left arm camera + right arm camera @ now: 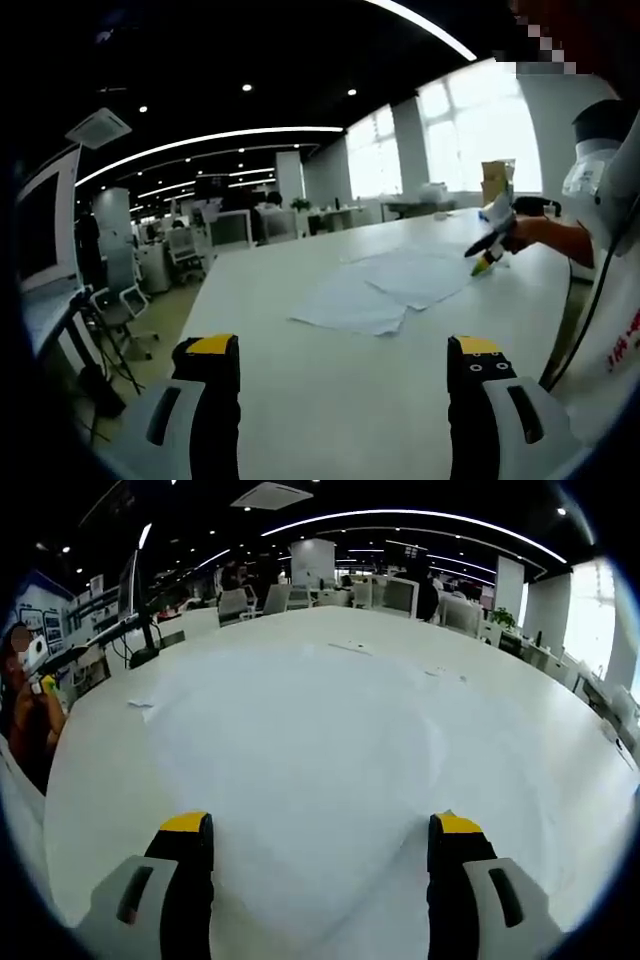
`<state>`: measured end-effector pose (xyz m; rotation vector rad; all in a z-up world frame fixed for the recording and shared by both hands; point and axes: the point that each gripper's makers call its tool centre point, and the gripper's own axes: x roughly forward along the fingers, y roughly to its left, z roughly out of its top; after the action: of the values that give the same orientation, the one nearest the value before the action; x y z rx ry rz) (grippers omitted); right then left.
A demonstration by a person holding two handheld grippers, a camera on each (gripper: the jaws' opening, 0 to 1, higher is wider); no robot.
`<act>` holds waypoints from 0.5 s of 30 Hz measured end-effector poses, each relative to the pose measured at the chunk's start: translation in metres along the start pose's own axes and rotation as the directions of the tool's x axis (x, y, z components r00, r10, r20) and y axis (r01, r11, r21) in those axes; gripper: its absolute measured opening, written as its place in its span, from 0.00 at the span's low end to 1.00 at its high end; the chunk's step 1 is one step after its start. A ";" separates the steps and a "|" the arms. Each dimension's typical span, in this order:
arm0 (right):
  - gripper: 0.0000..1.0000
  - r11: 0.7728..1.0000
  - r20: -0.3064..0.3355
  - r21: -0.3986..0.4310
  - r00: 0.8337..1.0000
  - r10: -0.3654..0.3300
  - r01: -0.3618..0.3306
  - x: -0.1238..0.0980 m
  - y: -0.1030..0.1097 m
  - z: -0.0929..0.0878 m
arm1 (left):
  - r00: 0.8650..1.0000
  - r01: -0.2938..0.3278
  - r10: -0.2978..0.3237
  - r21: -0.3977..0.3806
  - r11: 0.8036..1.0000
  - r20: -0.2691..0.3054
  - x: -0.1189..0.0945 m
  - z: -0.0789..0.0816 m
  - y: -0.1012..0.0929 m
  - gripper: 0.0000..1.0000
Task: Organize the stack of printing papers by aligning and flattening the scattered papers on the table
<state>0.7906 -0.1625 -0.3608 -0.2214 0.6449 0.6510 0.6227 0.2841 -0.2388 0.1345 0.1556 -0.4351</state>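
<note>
The left gripper [342, 372] hangs wide open and empty over the long white table [300, 400]; the right gripper [322, 852] likewise (nothing between its jaws). Farther on, the loose white printing sheets [385, 285] lie fanned mid-table. Best approach low, nudging edges inward together.

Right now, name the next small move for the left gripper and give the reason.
Probably ease the left gripper forward toward the scattered papers. Its jaws are open with nothing between them, and the sheets lie overlapped and skewed on the white table ahead of it, still apart from the jaws.
</note>
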 end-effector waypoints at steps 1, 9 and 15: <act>0.84 1.000 0.001 0.001 1.000 -0.001 0.001 0.000 0.000 0.000 | 1.000 -0.001 0.001 0.000 1.000 0.003 -0.001 0.001 0.000 0.88; 0.84 1.000 0.012 0.005 1.000 -0.005 0.005 0.001 -0.001 0.001 | 1.000 0.002 -0.002 -0.006 1.000 0.002 0.000 -0.003 -0.001 0.88; 0.81 1.000 0.021 0.012 1.000 -0.015 0.015 0.002 -0.004 0.002 | 1.000 0.011 -0.011 -0.003 1.000 0.010 0.002 0.000 -0.003 0.87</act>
<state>0.7954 -0.1636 -0.3604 -0.2080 0.6258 0.6342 0.6230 0.2804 -0.2391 0.1284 0.1473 -0.4465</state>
